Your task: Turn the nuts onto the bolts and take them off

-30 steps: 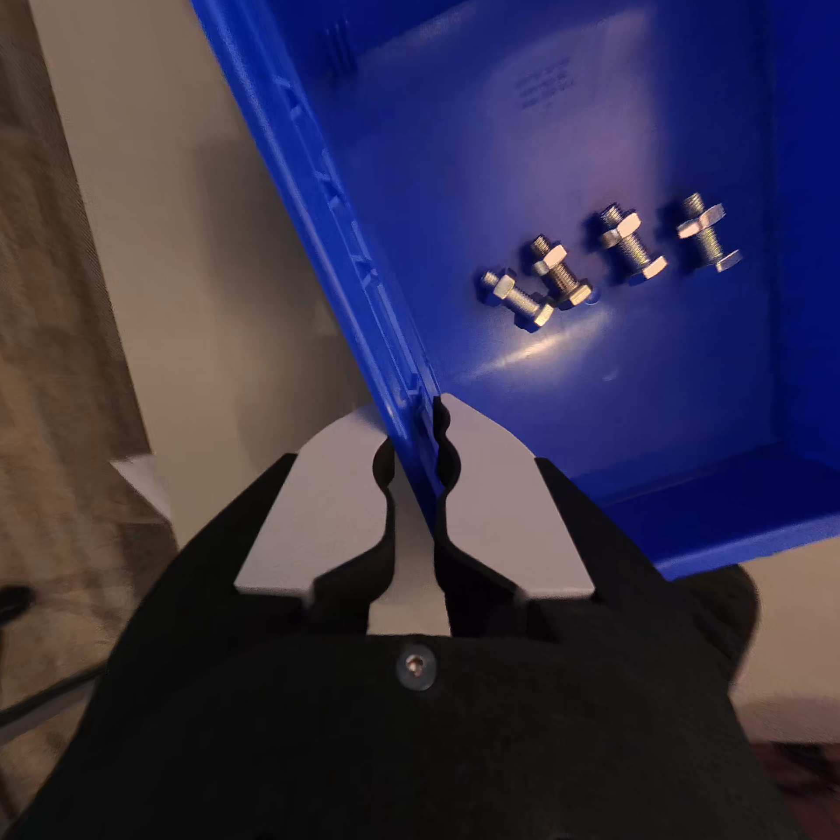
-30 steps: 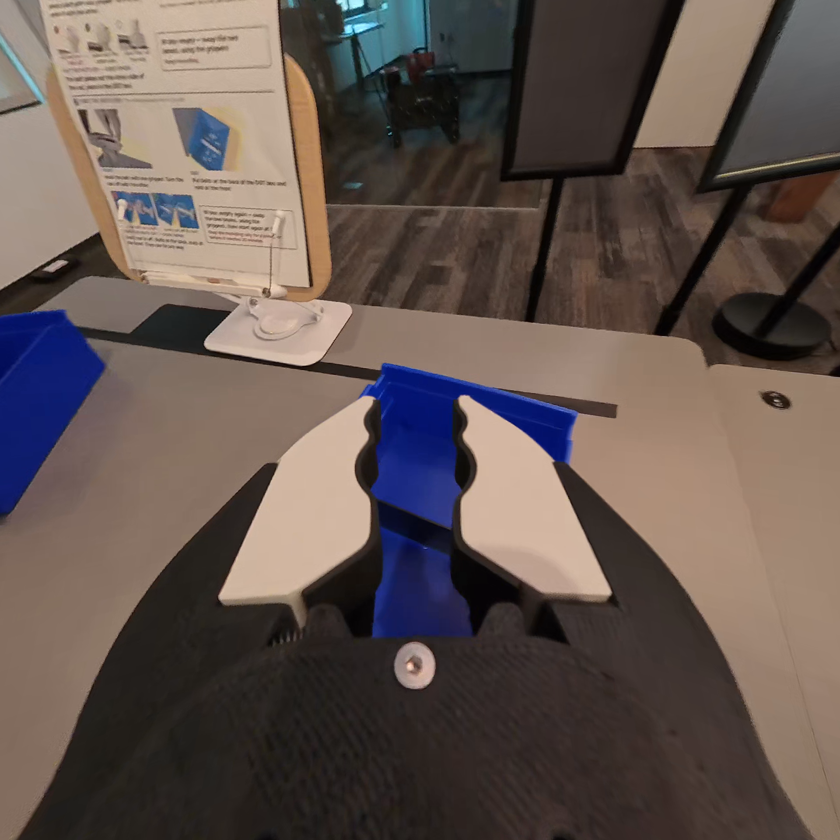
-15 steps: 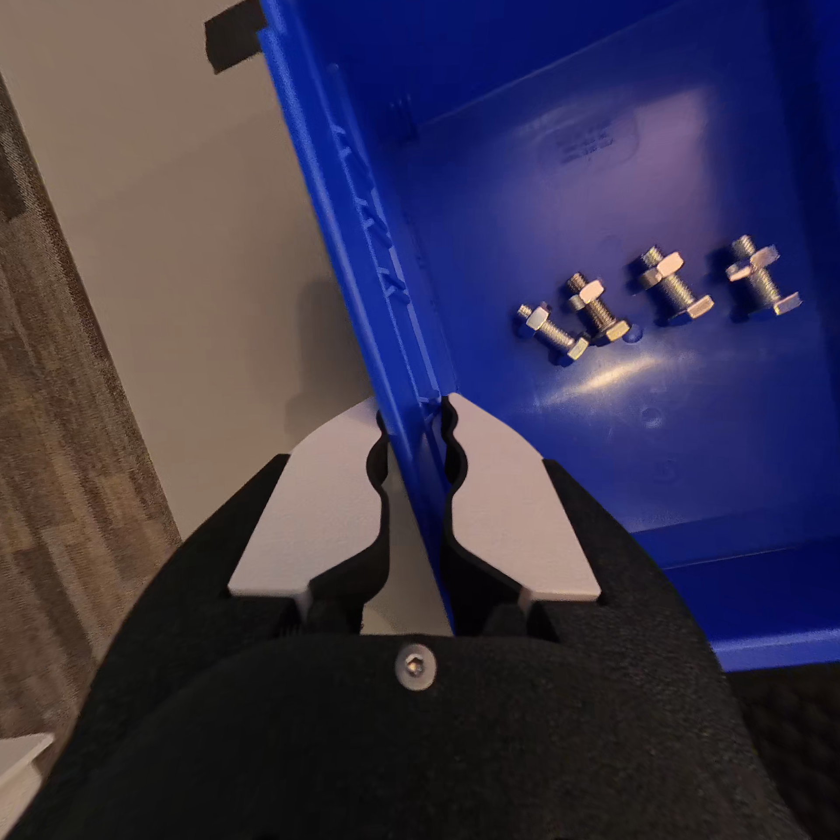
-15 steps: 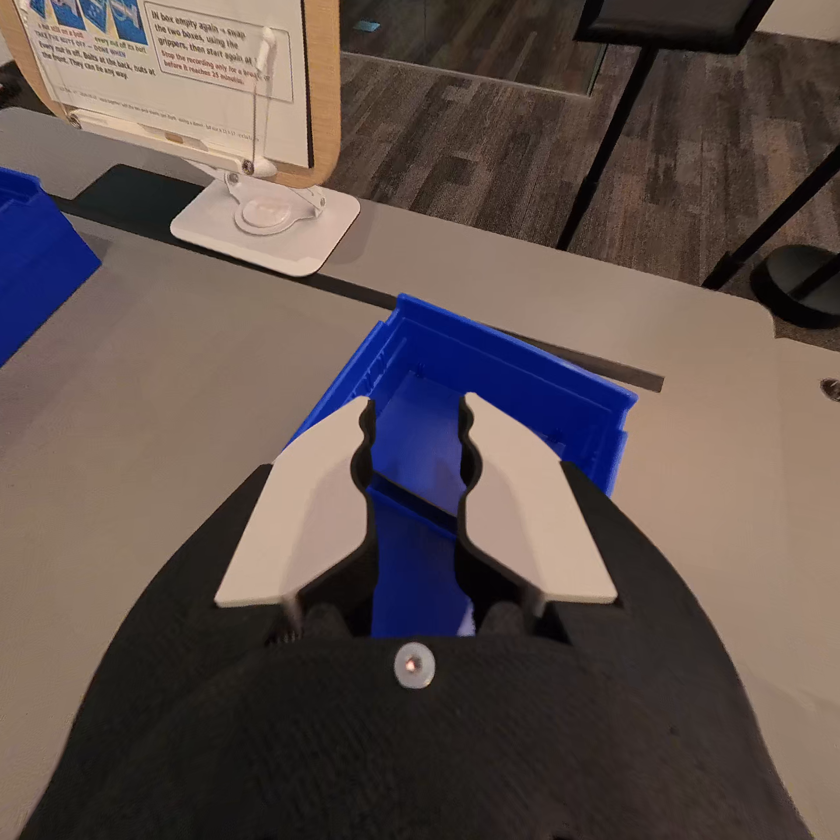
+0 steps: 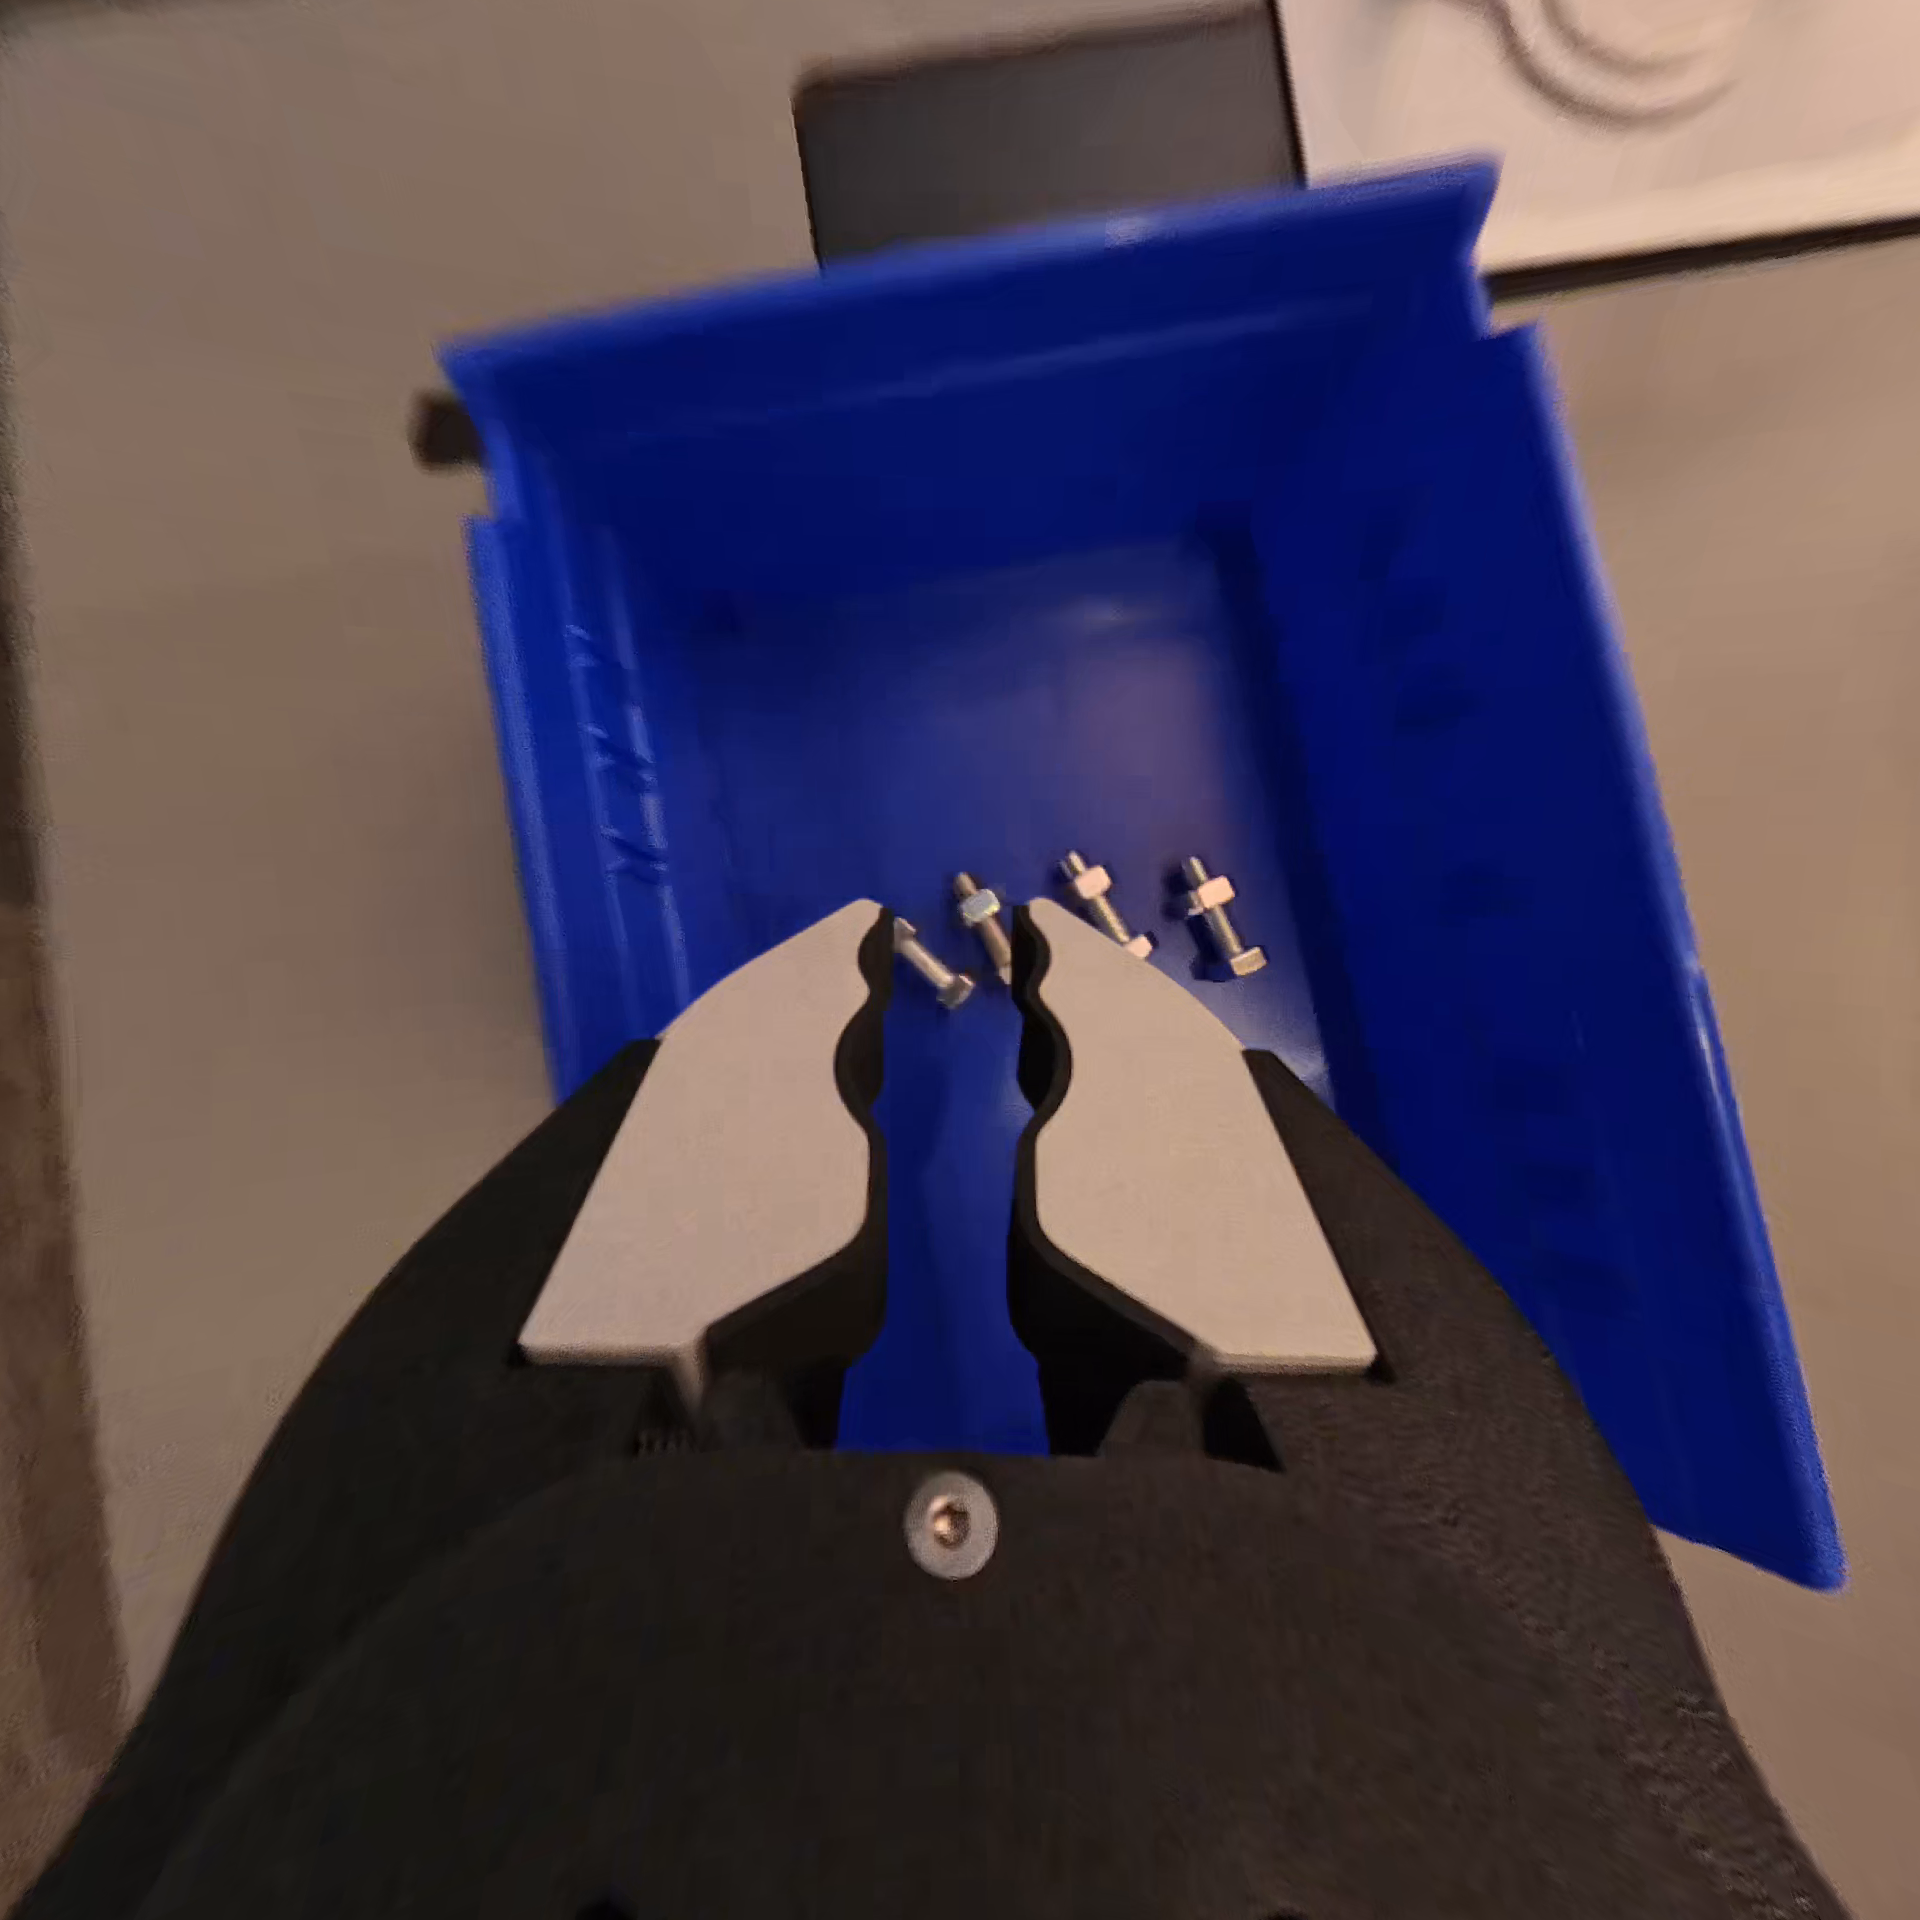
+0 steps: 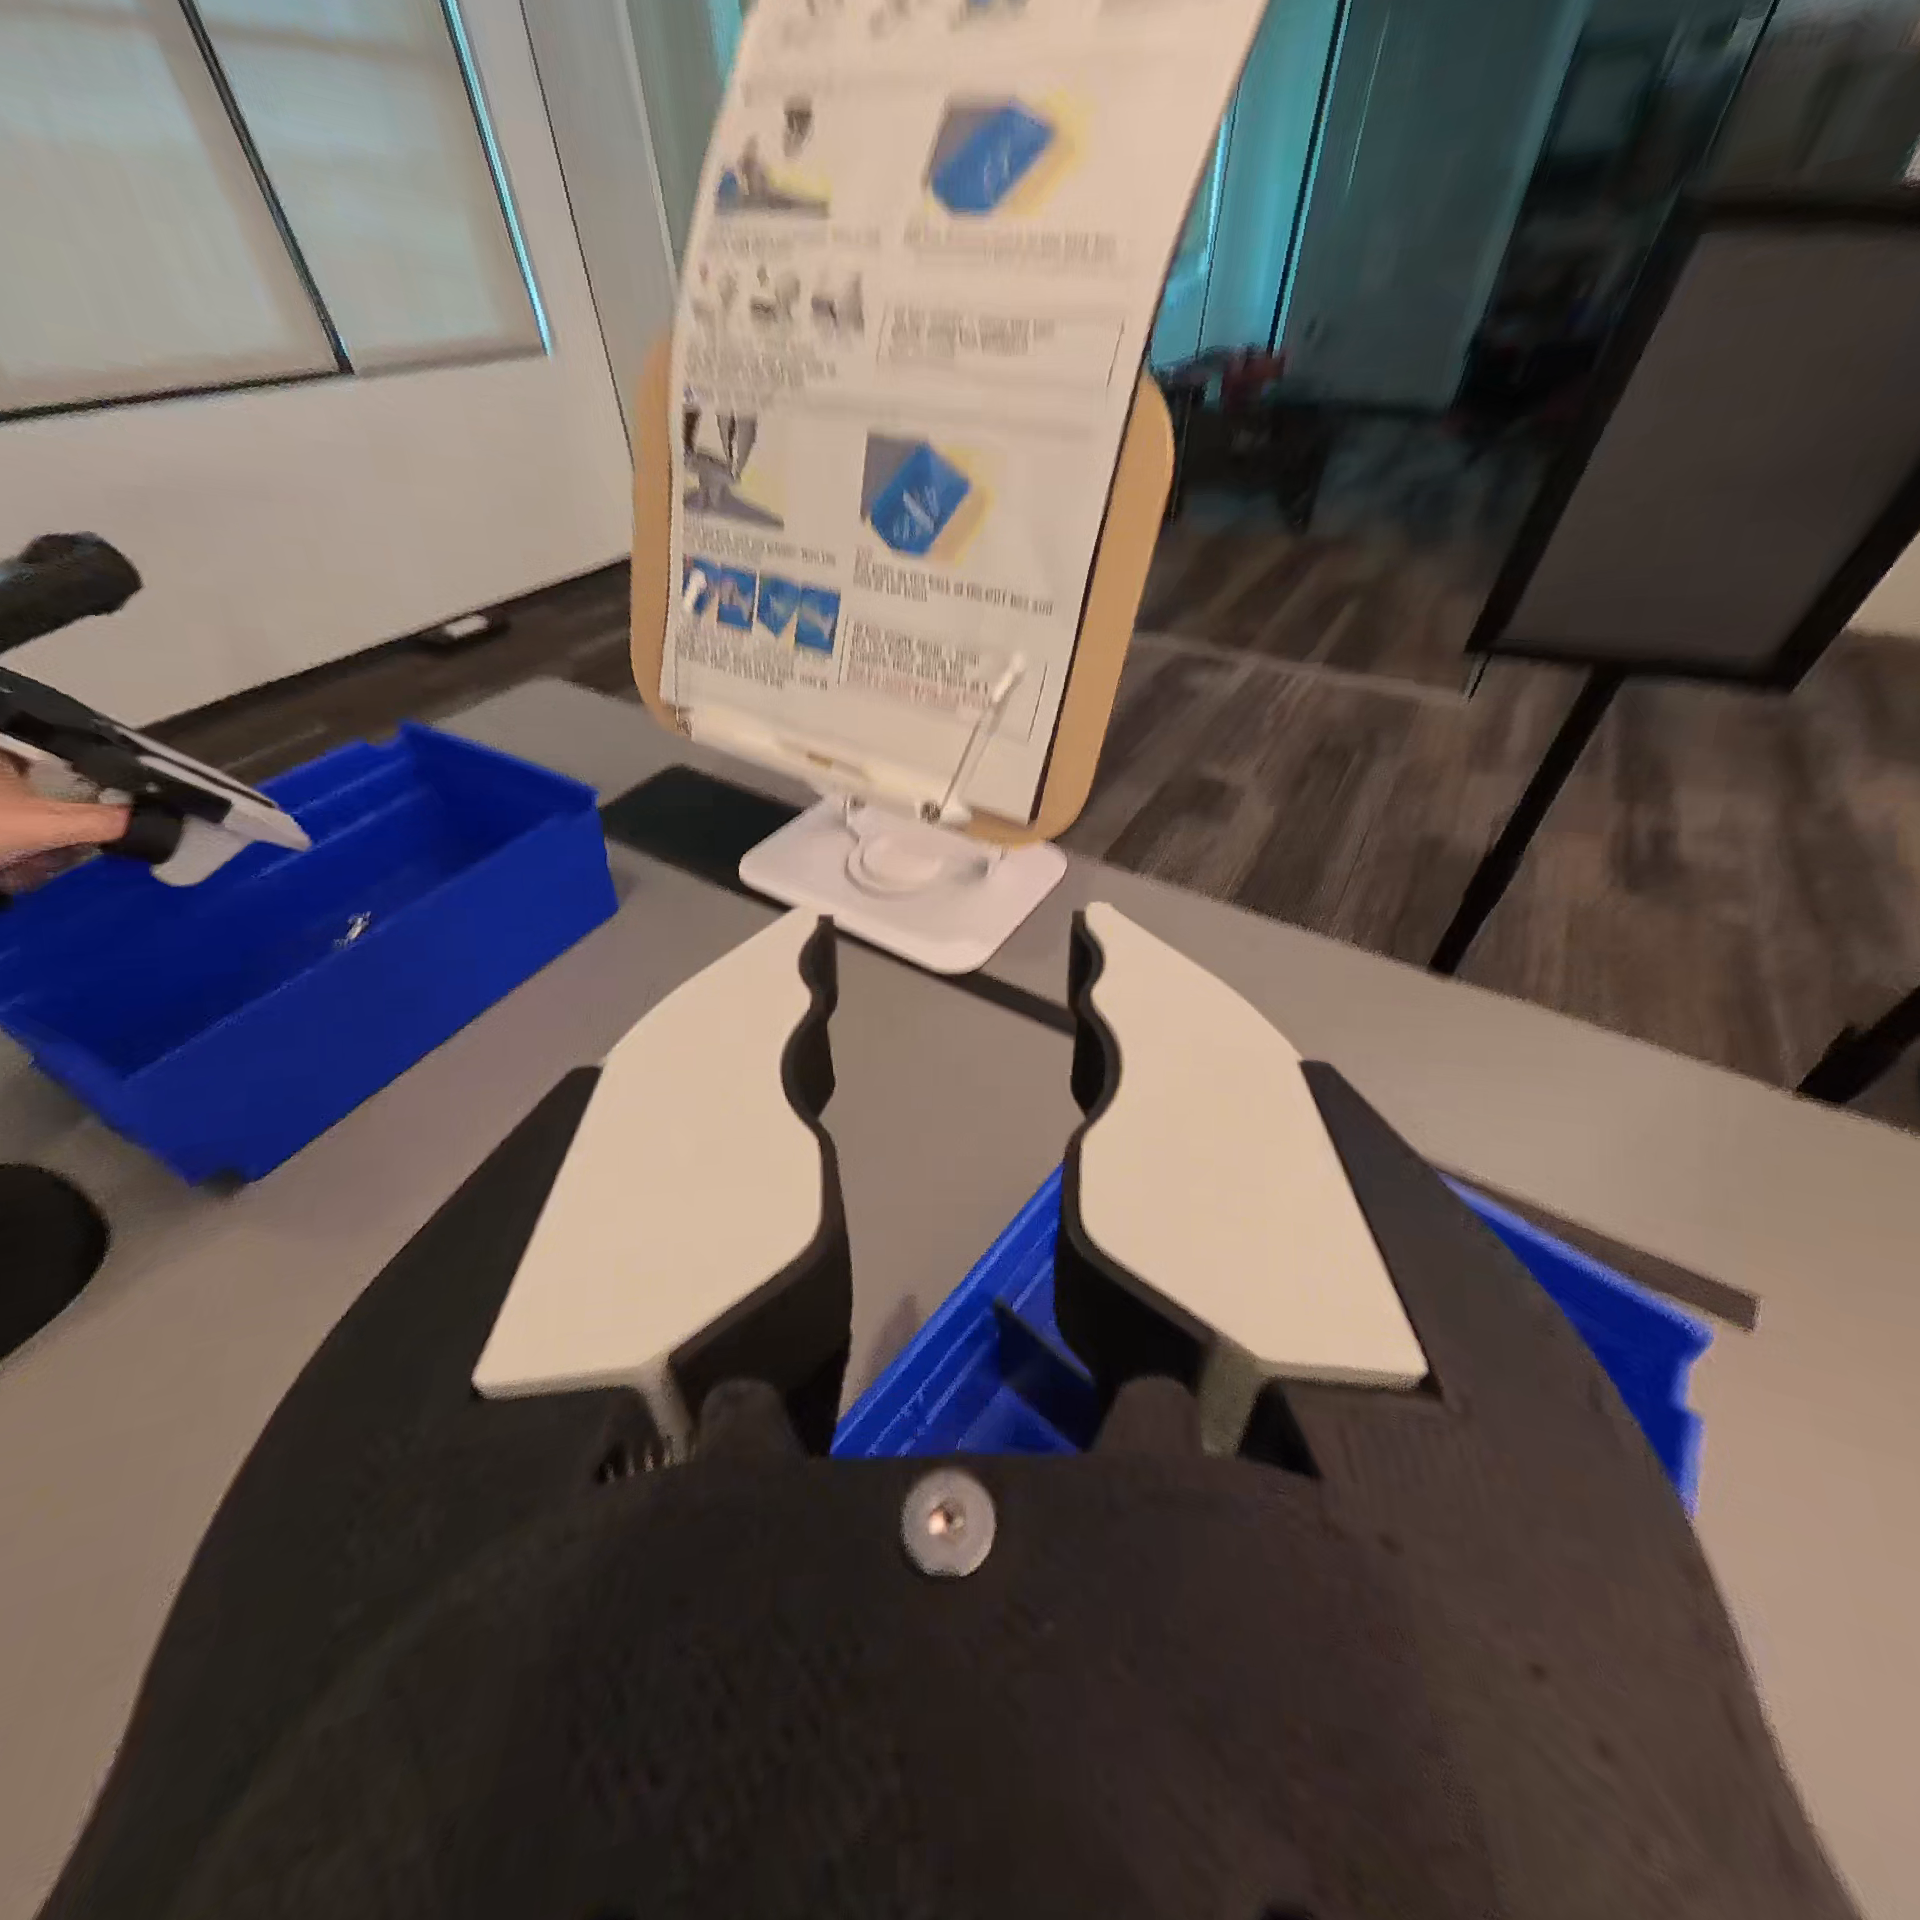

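Grey counter (image 6: 312,1351) carries two blue bins. Left bin (image 5: 1455,935) holds the work: four small steel bolts (image 5: 1101,914) lying in a row on its floor toward the near wall, each with a hex nut (image 5: 1210,891) threaded on near the tip. Second bin (image 6: 1579,1340) sits right of that one, under the right tool (image 6: 945,930), contents hidden. Left tool (image 5: 951,914) hovers over the row's left end, fingers a narrow gap apart, nothing held. Right tool is wide open, empty. Bolts likely light, rigid, slick, prone to rolling. Best grip: across head flats with one tool, nut flats with the other; avoid the threads.
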### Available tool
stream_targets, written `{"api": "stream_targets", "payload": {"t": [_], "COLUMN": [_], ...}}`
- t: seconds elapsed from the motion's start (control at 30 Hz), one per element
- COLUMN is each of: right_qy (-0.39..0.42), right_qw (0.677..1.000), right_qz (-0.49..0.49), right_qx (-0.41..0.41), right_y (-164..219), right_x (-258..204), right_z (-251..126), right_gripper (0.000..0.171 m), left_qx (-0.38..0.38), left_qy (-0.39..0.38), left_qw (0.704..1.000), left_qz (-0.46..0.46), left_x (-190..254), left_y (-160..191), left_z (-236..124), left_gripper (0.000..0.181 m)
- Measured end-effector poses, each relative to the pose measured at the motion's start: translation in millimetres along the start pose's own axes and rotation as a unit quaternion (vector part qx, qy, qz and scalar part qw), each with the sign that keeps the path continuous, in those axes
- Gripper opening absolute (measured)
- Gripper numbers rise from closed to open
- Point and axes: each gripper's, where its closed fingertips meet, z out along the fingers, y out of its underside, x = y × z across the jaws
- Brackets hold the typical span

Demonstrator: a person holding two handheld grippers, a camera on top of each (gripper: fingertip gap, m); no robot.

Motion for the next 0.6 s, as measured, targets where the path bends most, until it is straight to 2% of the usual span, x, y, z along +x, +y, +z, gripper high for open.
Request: {"api": "stream_targets", "payload": {"t": [0.07,0.17,0.37,0.6], "right_qy": [-0.011,-0.031,-0.001,-0.011], "right_qw": [0.999,0.998,0.996,0.993], "right_qz": [0.025,0.029,-0.026,-0.044], "right_qx": [-0.024,-0.038,-0.08,-0.113], "right_y": [9,14,26,36], "right_x": [5,1,0,-9], "right_z": [8,17,25,33], "right_gripper": [0.044,0.045,0.048,0.051], "left_qx": [-0.041,-0.079,-0.138,-0.177], "left_qy": [0.02,-0.006,-0.007,-0.038], "left_qw": [0.999,0.996,0.987,0.98], "left_qz": [-0.026,-0.049,-0.08,-0.08], "left_x": [2,-12,-14,-22], "left_y": [11,25,45,60], "left_z": [20,39,55,70], "left_gripper": [0.021,0.025,0.032,0.032]}}
